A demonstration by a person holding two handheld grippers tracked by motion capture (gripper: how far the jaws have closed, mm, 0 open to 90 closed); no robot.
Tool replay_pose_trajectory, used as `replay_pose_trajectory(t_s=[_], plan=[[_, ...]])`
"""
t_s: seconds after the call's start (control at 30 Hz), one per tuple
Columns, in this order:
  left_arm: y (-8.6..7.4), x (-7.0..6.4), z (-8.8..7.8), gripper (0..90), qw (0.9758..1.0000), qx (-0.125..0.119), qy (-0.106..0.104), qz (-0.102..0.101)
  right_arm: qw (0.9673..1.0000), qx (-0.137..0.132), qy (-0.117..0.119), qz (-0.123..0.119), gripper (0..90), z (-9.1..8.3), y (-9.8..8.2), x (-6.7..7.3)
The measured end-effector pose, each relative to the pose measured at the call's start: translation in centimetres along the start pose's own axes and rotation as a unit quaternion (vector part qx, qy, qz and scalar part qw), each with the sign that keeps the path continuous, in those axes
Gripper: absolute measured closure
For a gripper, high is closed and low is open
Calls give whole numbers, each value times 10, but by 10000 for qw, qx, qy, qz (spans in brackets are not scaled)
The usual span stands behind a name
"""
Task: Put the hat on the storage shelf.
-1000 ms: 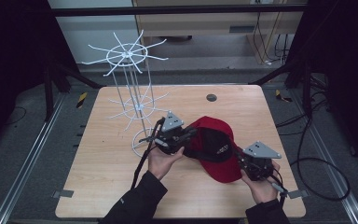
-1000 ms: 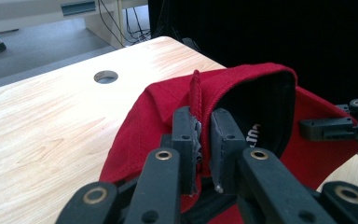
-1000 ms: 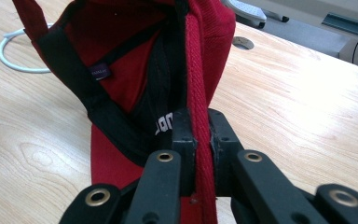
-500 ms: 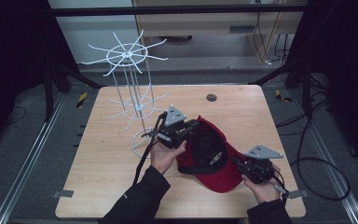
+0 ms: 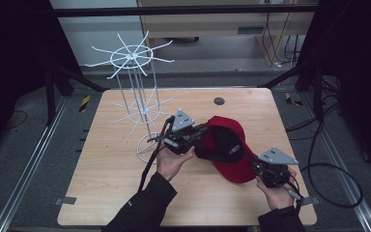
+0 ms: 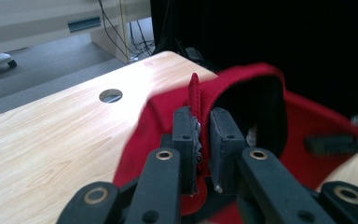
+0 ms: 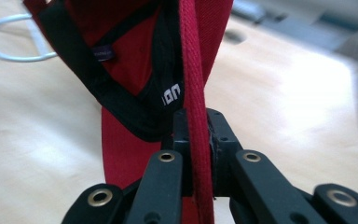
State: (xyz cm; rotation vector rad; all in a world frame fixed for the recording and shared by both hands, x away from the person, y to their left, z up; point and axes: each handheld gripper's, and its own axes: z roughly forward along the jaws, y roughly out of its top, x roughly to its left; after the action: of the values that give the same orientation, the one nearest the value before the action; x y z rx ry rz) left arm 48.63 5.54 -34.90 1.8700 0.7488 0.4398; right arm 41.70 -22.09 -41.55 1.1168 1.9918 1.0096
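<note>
While both grippers pinch the red cap (image 5: 227, 147), we hold it stretched between our hands over the table (image 5: 106, 193).

Our left gripper (image 5: 198, 134) is closed on the rear edge of the cap, the red fabric squeezed between its pads (image 6: 226, 140), and our right gripper (image 5: 260, 166) is closed on the edge of the brim, which runs upright through its jaws in the right gripper view. The cap hangs inside-up, its black lining showing, with its long axis running from our left hand (image 5: 171, 162) near the middle of the table down to our right hand (image 5: 278, 193) at the near right. The white wire rack (image 5: 137, 104) stands just beside the left gripper, so we judge that hand nearer should the cap go onto one of its prongs.
</note>
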Motion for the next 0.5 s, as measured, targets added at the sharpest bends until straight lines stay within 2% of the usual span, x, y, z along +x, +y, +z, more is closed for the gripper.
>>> replay_pose_trajectory(t_s=[0.03, 0.1, 0.23, 0.43, 0.5], plan=[[-3, -1, 0, 819, 10000, 40, -15, 13, 9999, -27, -130, -59, 848, -1, 1, 1], [-11, -2, 1, 819, 9999, 141, -40, 37, 9987, -46, -391, -333, 848, 0, 3, 4], [-27, 0, 1, 819, 9995, 320, -54, 16, 9965, -13, -532, -638, 845, 4, 0, 9], [-45, 8, -5, 819, 9989, 457, -25, -80, 9970, -78, -408, -658, 814, 2, 1, 16], [-49, 11, -7, 820, 9987, 499, 7, -124, 9976, -113, -240, -639, 784, -1, 1, 21]])
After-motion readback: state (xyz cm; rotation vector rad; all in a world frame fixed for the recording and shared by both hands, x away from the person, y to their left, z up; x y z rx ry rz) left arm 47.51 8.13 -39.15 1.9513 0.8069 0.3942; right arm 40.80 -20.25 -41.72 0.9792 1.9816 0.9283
